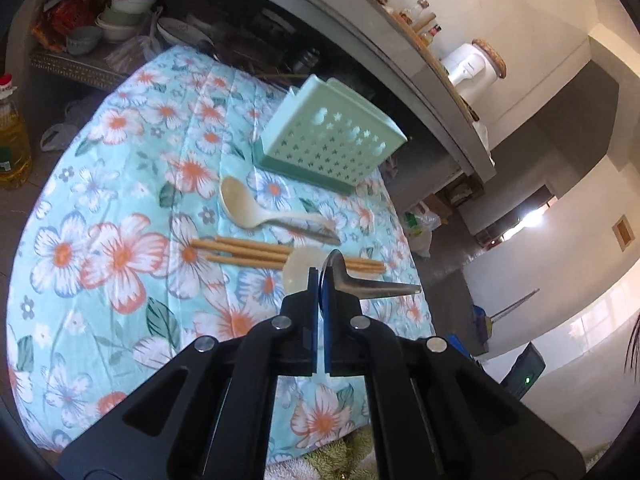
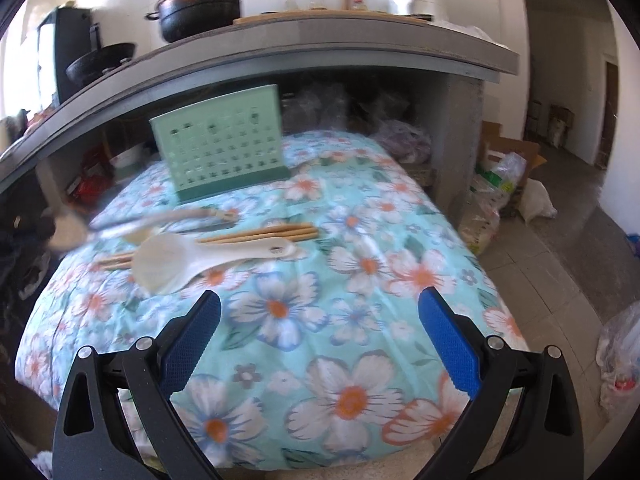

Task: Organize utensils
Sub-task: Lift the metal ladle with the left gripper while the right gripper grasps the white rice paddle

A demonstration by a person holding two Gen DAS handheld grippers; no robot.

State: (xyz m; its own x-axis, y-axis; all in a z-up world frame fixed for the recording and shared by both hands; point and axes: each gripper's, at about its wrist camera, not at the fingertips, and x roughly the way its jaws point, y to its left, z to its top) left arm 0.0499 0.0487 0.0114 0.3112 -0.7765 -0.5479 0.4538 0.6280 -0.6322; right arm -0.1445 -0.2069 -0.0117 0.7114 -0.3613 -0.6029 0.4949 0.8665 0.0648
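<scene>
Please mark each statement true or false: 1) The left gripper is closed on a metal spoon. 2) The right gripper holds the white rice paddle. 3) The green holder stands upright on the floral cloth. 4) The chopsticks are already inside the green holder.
1) True: the left gripper is shut on the metal spoon.
2) False: the right gripper is open and holds nothing; the white rice paddle lies on the floral cloth.
3) True: the green holder stands upright on the cloth.
4) False: the chopsticks lie on the cloth, in front of the holder.
</scene>
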